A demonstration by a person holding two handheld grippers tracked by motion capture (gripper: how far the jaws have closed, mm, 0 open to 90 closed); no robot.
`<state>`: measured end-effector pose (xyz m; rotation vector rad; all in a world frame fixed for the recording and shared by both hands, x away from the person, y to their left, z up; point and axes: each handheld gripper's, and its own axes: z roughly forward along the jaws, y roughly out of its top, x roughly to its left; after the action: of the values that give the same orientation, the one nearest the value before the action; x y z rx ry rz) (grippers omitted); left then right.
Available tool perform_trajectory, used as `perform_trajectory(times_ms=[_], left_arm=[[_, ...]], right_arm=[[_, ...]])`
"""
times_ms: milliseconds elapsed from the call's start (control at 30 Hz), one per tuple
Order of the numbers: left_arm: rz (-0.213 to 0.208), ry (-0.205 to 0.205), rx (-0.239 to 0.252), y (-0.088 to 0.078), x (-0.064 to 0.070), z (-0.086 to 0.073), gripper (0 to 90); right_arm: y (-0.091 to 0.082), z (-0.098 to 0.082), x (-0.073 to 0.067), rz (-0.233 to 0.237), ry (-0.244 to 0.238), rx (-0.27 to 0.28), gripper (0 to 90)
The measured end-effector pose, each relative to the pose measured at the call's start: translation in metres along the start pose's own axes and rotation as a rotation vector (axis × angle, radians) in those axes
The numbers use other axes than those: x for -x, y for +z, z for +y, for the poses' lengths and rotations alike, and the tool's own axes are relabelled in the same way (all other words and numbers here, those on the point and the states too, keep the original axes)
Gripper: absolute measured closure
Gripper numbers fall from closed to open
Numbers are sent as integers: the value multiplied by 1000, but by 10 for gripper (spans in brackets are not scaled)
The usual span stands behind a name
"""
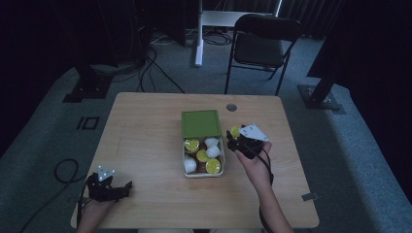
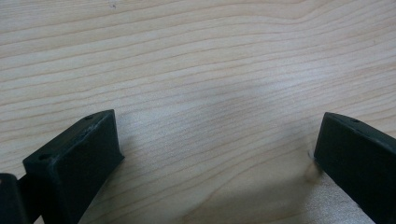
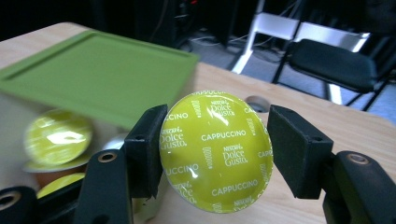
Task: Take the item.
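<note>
My right gripper (image 1: 236,135) (image 3: 215,144) is shut on a coffee capsule (image 3: 217,158) (image 1: 235,131) with a yellow-green foil lid printed CAPPUCCINO. It holds the capsule just right of a white box (image 1: 185,171) that contains several capsules, some yellow-green (image 1: 192,144), some white (image 1: 212,151). The box's green lid (image 1: 201,123) (image 3: 98,74) lies over its far half. Near the table's front left corner my left gripper (image 1: 127,186) (image 2: 215,154) rests low over bare wood, jaws wide apart with nothing between them.
The light wooden table (image 1: 145,136) has a round cable hole (image 1: 231,107) near its far edge. A black folding chair (image 1: 262,46) and a white desk leg (image 1: 199,39) stand beyond it. Cables (image 1: 65,170) lie on the floor at the left.
</note>
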<state>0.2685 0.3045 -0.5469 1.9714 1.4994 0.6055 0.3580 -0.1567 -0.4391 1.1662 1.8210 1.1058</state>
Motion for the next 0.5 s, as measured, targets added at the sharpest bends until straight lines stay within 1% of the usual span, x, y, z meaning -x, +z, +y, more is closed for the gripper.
perform_trajectory(times_ms=[67, 133, 200, 267, 333, 433, 500], left_arm=[[0, 0, 0, 0, 0, 0, 4], [0, 0, 0, 0, 0, 0, 4], [0, 0, -1, 0, 0, 0, 4], [0, 0, -1, 0, 0, 0, 4], [0, 0, -1, 0, 0, 0, 4], [0, 0, 0, 0, 0, 0, 4], [0, 1, -1, 0, 0, 0, 4]], right_arm=[[4, -3, 5, -9, 11, -1, 396], [9, -5, 9, -20, 13, -17, 396], [14, -8, 13, -41, 9, -28, 397], [17, -10, 16, -46, 20, -33, 396], [21, -12, 19, -56, 18, -44, 396], [28, -18, 24, -72, 29, -65, 396], [33, -22, 27, -79, 48, -75, 396]])
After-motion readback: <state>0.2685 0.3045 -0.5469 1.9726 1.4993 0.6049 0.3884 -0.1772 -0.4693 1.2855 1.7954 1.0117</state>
